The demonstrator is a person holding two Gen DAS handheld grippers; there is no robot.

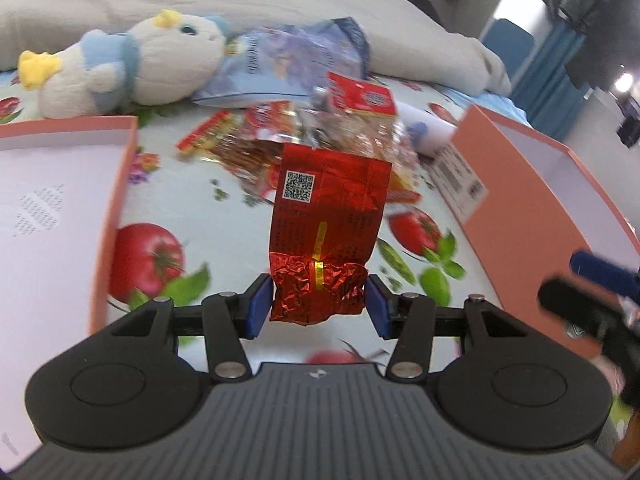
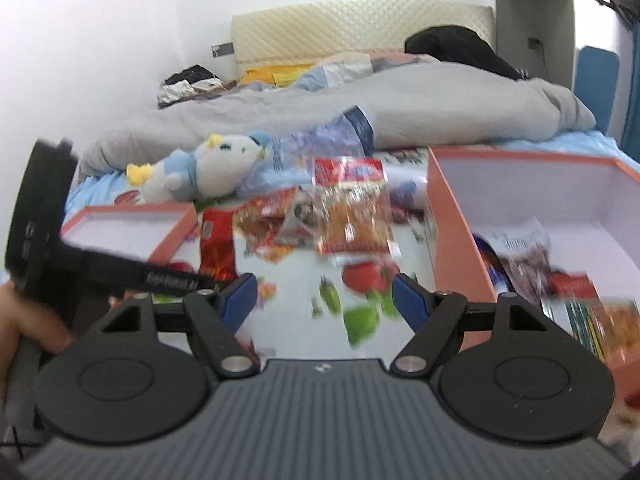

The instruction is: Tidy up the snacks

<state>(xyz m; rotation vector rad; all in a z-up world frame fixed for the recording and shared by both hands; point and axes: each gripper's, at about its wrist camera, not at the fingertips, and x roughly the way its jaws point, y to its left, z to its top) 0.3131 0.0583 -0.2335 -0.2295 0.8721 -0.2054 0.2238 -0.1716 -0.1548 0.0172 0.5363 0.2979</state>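
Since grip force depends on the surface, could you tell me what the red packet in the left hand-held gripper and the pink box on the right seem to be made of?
Red packet: probably metallised foil film, glossy, with crinkled, glinting creases. Pink box: apparently matte cardboard, with stiff straight walls and a white lining.

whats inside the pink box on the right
The pink box holds several snack packets piled against its near end; blur hides their labels, and the near wall covers whatever lies lower.
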